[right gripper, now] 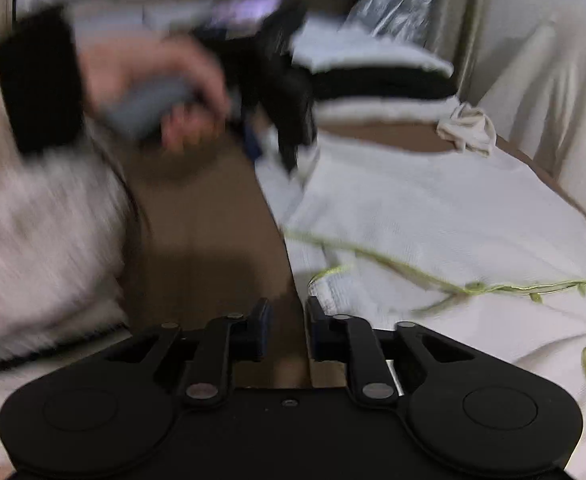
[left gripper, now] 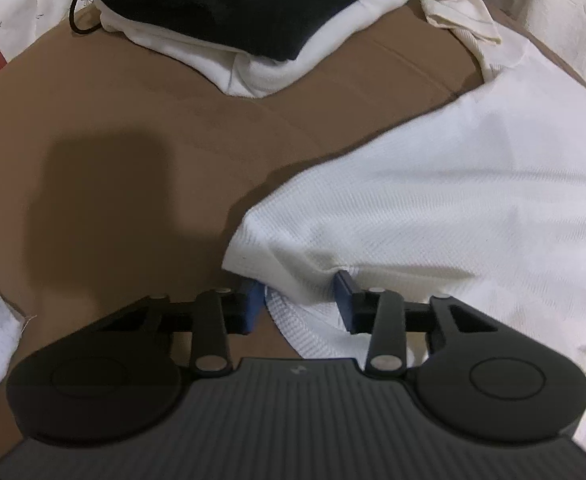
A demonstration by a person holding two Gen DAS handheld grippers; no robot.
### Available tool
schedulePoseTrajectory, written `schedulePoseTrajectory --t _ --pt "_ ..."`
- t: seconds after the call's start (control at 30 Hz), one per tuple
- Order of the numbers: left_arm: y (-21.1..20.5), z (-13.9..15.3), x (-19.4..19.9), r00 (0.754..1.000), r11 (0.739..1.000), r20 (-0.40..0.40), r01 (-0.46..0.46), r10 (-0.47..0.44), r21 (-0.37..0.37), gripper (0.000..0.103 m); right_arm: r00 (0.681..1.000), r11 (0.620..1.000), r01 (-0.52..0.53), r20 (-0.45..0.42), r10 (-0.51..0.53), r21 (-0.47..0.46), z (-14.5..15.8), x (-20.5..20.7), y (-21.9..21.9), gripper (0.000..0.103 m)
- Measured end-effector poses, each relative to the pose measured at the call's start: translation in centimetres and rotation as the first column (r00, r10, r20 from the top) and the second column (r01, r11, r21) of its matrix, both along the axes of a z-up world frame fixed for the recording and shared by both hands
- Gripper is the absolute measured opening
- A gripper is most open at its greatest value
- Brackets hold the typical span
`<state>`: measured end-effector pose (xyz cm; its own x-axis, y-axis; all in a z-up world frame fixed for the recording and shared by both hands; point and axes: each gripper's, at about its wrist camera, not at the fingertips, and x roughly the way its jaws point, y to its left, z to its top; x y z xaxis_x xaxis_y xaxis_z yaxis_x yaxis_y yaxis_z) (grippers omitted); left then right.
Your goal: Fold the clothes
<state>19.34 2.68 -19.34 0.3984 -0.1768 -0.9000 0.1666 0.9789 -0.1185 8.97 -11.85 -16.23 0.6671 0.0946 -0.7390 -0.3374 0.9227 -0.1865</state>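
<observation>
White waffle-knit garment [left gripper: 433, 200] on brown surface [left gripper: 133, 128]: corner pinched in left gripper [left gripper: 299, 300]; right gripper [right gripper: 287, 330] slightly parted, empty.

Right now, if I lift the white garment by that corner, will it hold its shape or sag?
Likely sag: the white garment lies creased and draped over the brown surface. Its waffle-like weave looks soft, probably light. The corner bunches between the left gripper jaws, so it should trail rather than lift flat.
</observation>
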Motion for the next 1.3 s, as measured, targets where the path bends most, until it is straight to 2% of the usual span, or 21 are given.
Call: schedulePoseTrajectory --t 0.13,0.27,0.3,0.33,0.37,0.4,0.43,0.5,0.57,0.63,0.7,0.77,0.83,0.9,0.97,1.03,1.1,1.17,1.2,1.27,1.3 --pt "0.1 -0.3 0.6 1.0 1.0 -0.001 -0.001 0.001 -0.005 0.038 1.0 0.996 -0.008 -0.001 0.008 -0.09 -2.3 0.4 0.6 0.03" --pt "-0.3 -0.5 0.9 1.0 1.0 0.014 0.003 -0.003 0.016 0.038 0.999 0.997 0.027 0.048 -0.024 -0.069 -2.3 0.8 0.0 0.031" --pt "-0.5 -0.6 1.0 1.0 1.0 0.028 0.001 -0.001 0.026 0.038 0.999 0.998 0.026 0.046 -0.024 -0.054 -2.2 1.0 -0.2 0.022" --pt "-0.6 -0.4 1.0 0.999 0.999 0.045 0.001 -0.003 0.036 0.037 0.999 0.999 0.025 0.043 -0.023 -0.038 -2.1 1.2 -0.5 0.001" --pt "-0.8 -0.2 1.0 0.998 0.999 0.064 0.004 -0.007 0.045 0.034 0.999 0.999 0.024 0.041 -0.023 -0.023 -2.1 1.3 -0.7 0.001" --pt "-1.0 0.0 0.9 0.996 0.998 0.083 0.006 -0.011 0.055 0.013 0.999 1.0 0.023 0.039 -0.022 -0.008 -2.0 1.5 -1.0 0.001" --pt "-1.2 0.2 0.9 0.995 0.998 0.102 0.008 -0.015 0.064 0.007 1.0 0.999 0.001 0.027 -0.002 0.044 -1.4 1.1 -1.2 0.001" --pt "-0.3 1.6 -0.1 0.99 0.999 0.141 -0.003 -0.003 0.042 0.007 0.999 0.984 -0.054 0.002 0.054 0.172 0.2 0.1 -1.4 0.001" --pt "1.2 3.6 -1.9 0.982 1.0 0.188 -0.008 0.008 -0.001 0.007 0.994 0.949 -0.103 -0.015 0.113 0.297 1.8 -0.9 -1.7 0.001" --pt "1.7 4.2 -2.7 0.982 1.0 0.191 -0.002 0.003 -0.006 0.007 0.985 0.935 -0.153 -0.032 0.172 0.32 2.4 -2.0 -1.1 0.003" --pt "1.9 4.4 -3.3 0.984 1.0 0.181 0.001 -0.001 0.002 0.009 0.983 0.921 -0.13 -0.072 0.167 0.367 1.6 -2.2 -1.2 0.003" --pt "1.3 3.3 -2.9 0.987 0.994 0.161 -0.013 -0.005 0.113 0.01 0.984 0.895 -0.063 -0.121 0.13 0.441 0.5 -1.7 -2.0 0.003" --pt "0.7 2.0 -2.5 0.99 0.971 0.144 -0.029 -0.006 0.237 0.01 0.976 0.879 -0.031 -0.174 0.128 0.475 -0.1 -1.3 -2.2 0.006" --pt "1.1 2.0 -2.3 0.989 0.959 0.146 -0.059 0.018 0.277 0.011 0.965 0.842 -0.054 -0.187 0.182 0.537 0.6 -2.0 -2.4 0.008" --pt "2.1 3.6 -2.8 0.982 0.978 0.185 -0.068 0.031 0.196 0.016 0.972 0.821 -0.056 -0.156 0.174 0.568 2.0 -3.3 -3.0 0.01" --pt "2.9 5.3 -3.5 0.977 0.998 0.21 -0.035 0.021 0.061 0.044 0.986 0.828 -0.008 -0.136 0.101 0.561 3.3 -4.6 -4.5 0.026" --pt "2.9 6.5 -4.4 0.978 0.996 0.207 0.038 -0.021 -0.081 0.05 0.993 0.855 0.039 -0.116 0.024 0.517 3.9 -5.4 -6.0 0.027" --pt "2.1 6.7 -5.4 0.98 0.98 0.179 0.115 -0.085 -0.164 0.051 0.994 0.899 0.082 -0.094 -0.046 0.431 4.2 -6.3 -6.8 0.029" --pt "1.3 6.5 -6.0 0.978 0.971 0.165 0.156 -0.126 -0.18 0.054 0.994 0.92 0.1 -0.078 -0.075 0.378 4.1 -6.7 -7.0 0.034" --pt "-1.4 5.7 -7.2 0.961 0.96 0.147 0.253 -0.235 -0.116 0.061 0.994 0.944 0.105 -0.065 -0.089 0.312 3.9 -7.1 -6.7 0.044" --pt "-2.8 5.2 -7.8 0.947 0.95 0.135 0.303 -0.291 -0.076 0.068 0.995 0.957 0.093 -0.063 -0.078 0.274 3.6 -6.9 -6.2 0.052"
